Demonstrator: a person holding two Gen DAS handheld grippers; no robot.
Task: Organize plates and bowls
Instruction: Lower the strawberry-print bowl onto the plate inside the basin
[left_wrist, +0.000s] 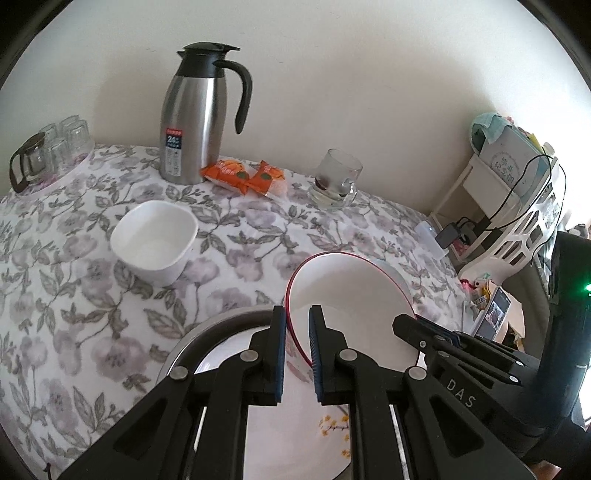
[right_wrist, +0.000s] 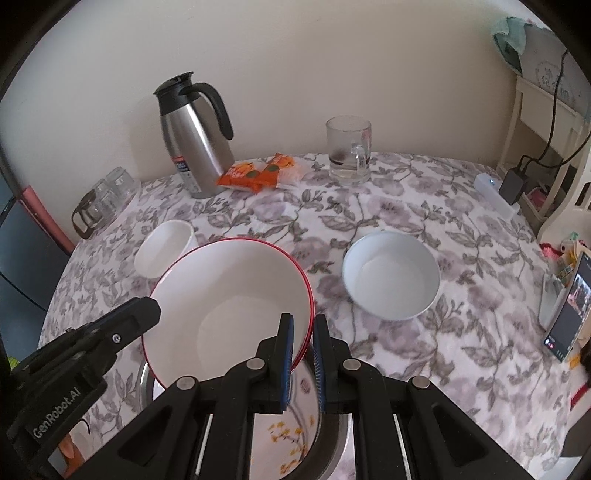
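A white bowl with a red rim (left_wrist: 351, 295) (right_wrist: 229, 295) hangs tilted above the table, held from both sides. My left gripper (left_wrist: 298, 314) is shut on its near-left rim, and in the right wrist view the left gripper (right_wrist: 153, 306) reaches in from the left. My right gripper (right_wrist: 303, 321) is shut on the opposite rim; in the left wrist view the right gripper (left_wrist: 404, 323) shows at the right. Under the bowl a white plate with yellow flowers (left_wrist: 332, 424) (right_wrist: 288, 435) lies in a steel dish (left_wrist: 221, 321). A square white bowl (left_wrist: 155, 240) (right_wrist: 162, 247) and a round pale bowl (right_wrist: 391, 277) stand on the floral tablecloth.
At the back stand a steel thermos jug (left_wrist: 195, 118), orange snack packets (left_wrist: 247, 175) and a glass mug (left_wrist: 336, 181). Several glasses and a small pot (left_wrist: 48, 151) sit far left. A phone (right_wrist: 569, 314) leans at the table's right edge, beside a white shelf (left_wrist: 509, 192).
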